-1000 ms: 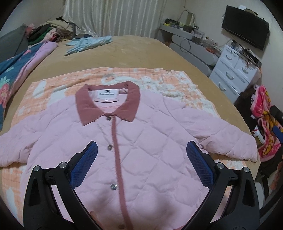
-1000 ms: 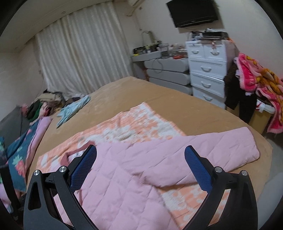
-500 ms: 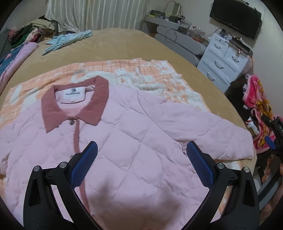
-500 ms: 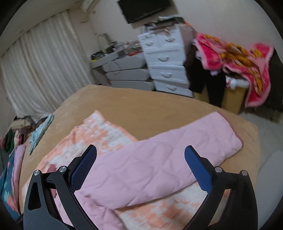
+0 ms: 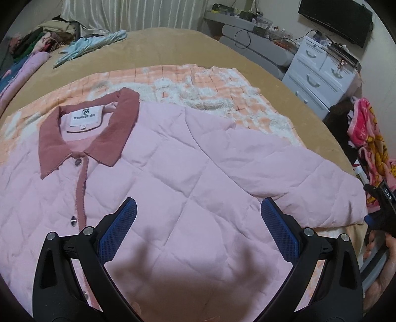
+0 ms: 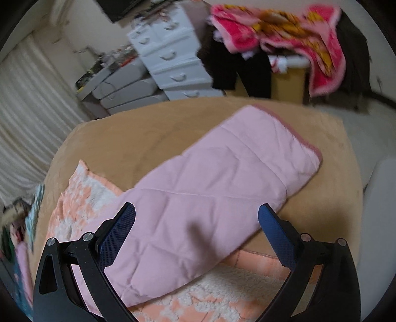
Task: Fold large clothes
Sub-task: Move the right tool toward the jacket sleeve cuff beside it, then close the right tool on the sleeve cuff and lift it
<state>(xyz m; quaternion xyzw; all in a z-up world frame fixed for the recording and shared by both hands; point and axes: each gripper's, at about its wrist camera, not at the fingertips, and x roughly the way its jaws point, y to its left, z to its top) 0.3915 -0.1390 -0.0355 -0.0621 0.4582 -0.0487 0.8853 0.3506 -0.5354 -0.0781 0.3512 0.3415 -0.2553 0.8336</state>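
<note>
A pale pink quilted jacket [image 5: 188,173] with a dusty-rose collar [image 5: 89,133] lies buttoned and flat on the orange-and-white blanket [image 5: 198,81]. The left gripper [image 5: 198,228] and right gripper [image 6: 196,230] hover above it, jaws spread, empty.

Tan bed [image 5: 173,47], white drawers [image 5: 319,74], curtains [image 6: 27,119], wall TV [image 5: 336,17].

One pink quilted jacket [image 5: 188,178], one orange-and-white blanket [image 5: 222,99], one white drawer chest [image 5: 321,76], two snap buttons visible.

Black left gripper [image 5: 198,218] and right gripper [image 6: 196,223]; blue textured pads; silver screws.
</note>
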